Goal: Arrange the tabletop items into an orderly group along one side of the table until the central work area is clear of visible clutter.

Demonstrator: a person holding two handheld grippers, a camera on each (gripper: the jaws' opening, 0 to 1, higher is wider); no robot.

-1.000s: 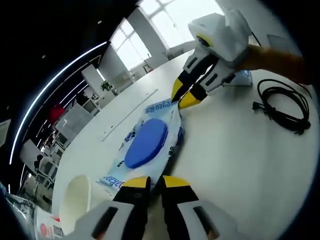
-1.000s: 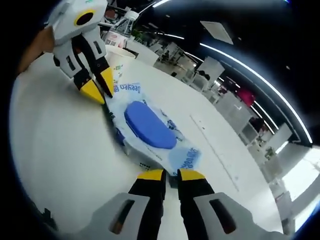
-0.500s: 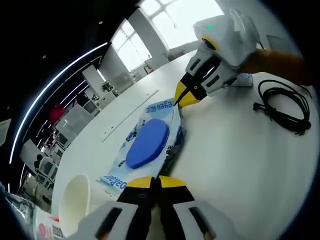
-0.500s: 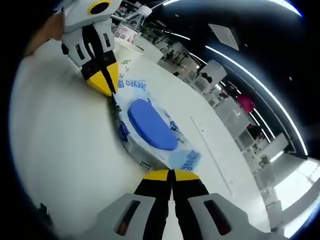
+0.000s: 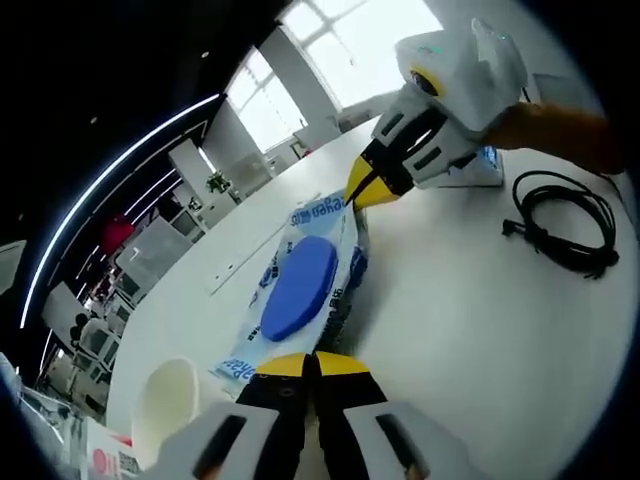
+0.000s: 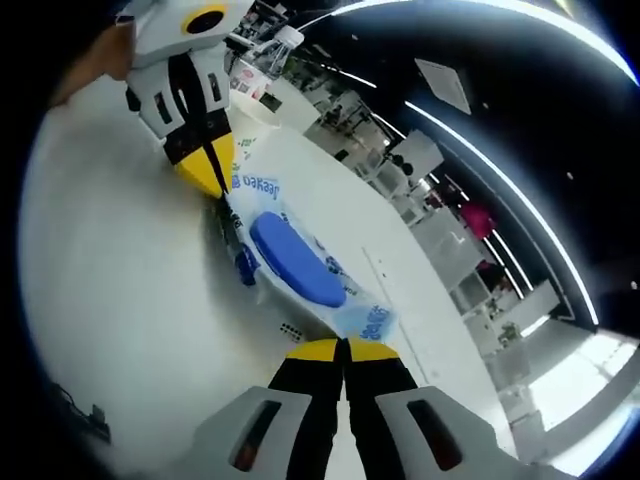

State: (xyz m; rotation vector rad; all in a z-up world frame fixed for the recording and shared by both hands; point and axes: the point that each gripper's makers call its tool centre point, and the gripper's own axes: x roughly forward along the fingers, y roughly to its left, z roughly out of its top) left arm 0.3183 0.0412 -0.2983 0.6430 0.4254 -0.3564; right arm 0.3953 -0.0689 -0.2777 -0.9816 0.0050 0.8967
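Together, the two grippers held a pack of wet wipes (image 5: 300, 290) by its opposite ends above the white table (image 5: 480, 320). Along the left gripper view, the left gripper (image 5: 310, 362) had its yellow-tipped jaws pressed together on the near end seal of the pack, and the right gripper (image 5: 372, 190) reached in from the upper right with its jaws likewise pinched on the far seal. From the right gripper view the same hold showed mirrored: the right gripper (image 6: 343, 348) was clamped on the near edge of the pack (image 6: 300, 270), and the left gripper (image 6: 212, 175) came down from the upper left with its tips closed on the far edge. Between them the pack was stretched lengthwise, with its blue oval lid (image 5: 298, 287) facing up and blue lettering on both end flaps; a shadow lay on the table (image 6: 120, 290) beside it, though whether its underside touched the surface could not be told. A white paper cup (image 5: 170, 400) stood at the lower left of the left gripper view, near a red-and-white printed package (image 5: 112, 460) at the edge. A coiled black cable (image 5: 565, 225) lay on the table to the right, well apart from the pack, and a person's hand (image 5: 555, 130) gripped the right gripper behind its white body. Beyond the table stretched an office with bright windows and ceiling light strips.
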